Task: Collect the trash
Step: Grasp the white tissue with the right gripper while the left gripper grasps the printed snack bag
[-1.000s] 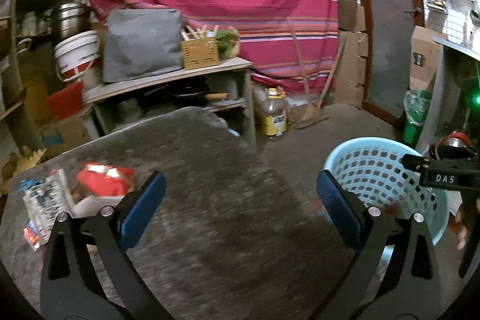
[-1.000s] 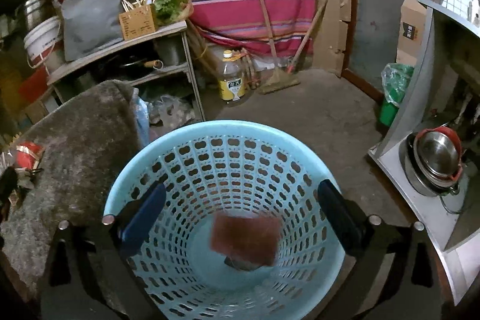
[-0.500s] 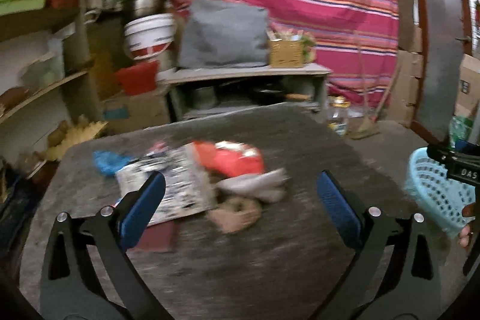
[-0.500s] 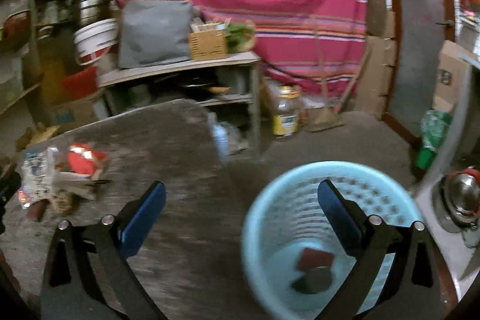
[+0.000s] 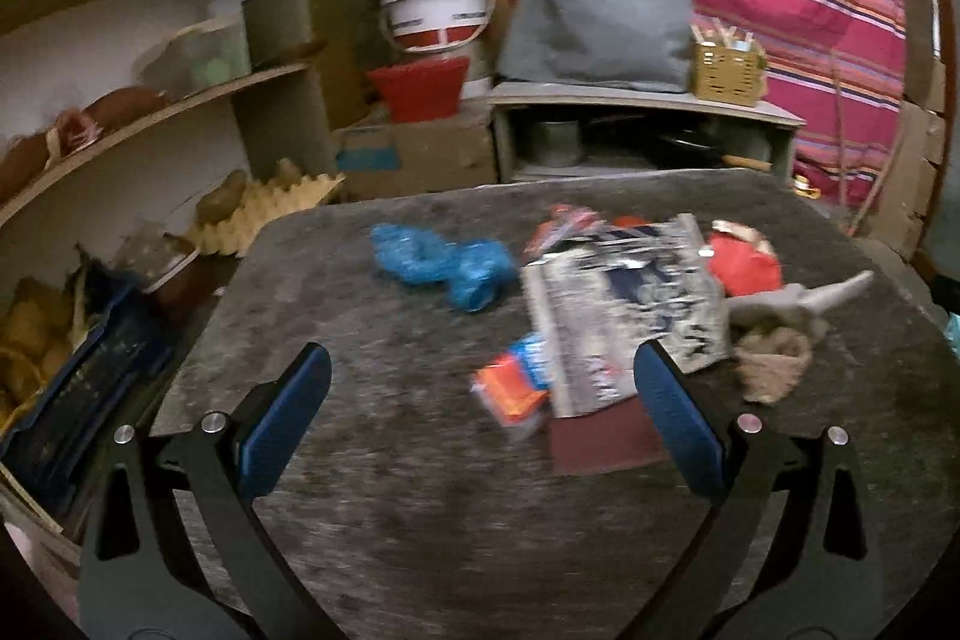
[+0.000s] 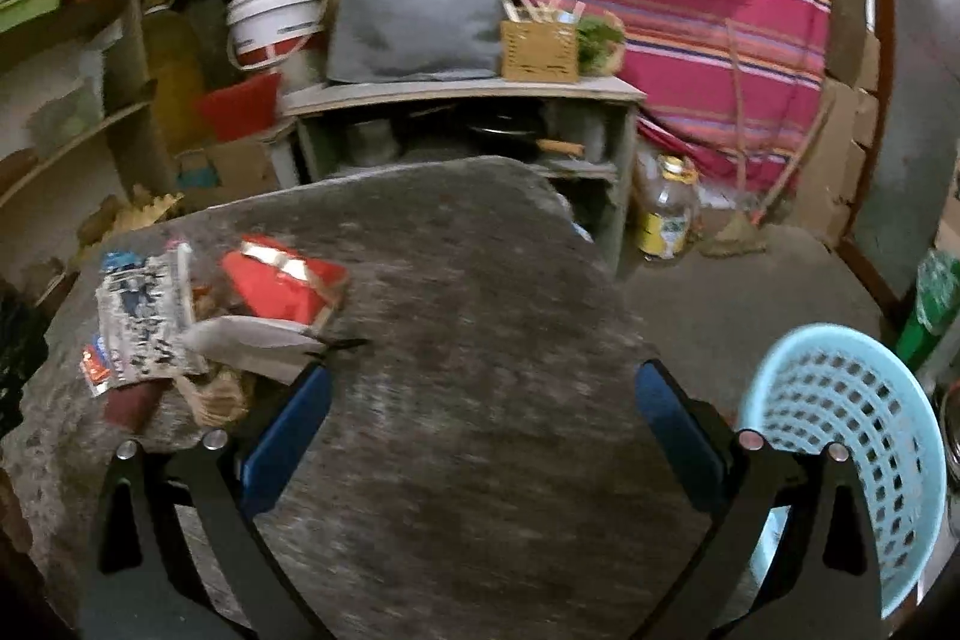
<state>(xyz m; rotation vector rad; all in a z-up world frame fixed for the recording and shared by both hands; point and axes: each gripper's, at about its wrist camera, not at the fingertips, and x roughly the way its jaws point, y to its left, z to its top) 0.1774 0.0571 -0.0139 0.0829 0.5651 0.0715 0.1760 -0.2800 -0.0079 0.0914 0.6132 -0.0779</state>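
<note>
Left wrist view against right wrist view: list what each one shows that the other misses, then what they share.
Only the left wrist view shows the blue bag, crumpled on the table, and the egg tray beside the shelves.

Only the right wrist view shows the basket on the floor beside the table, the oil bottle and the green bag.

Both show the table, the printed wrapper, the red pack, the white bucket, the grey bag, and an open, empty hand-held gripper: left, right.
</note>
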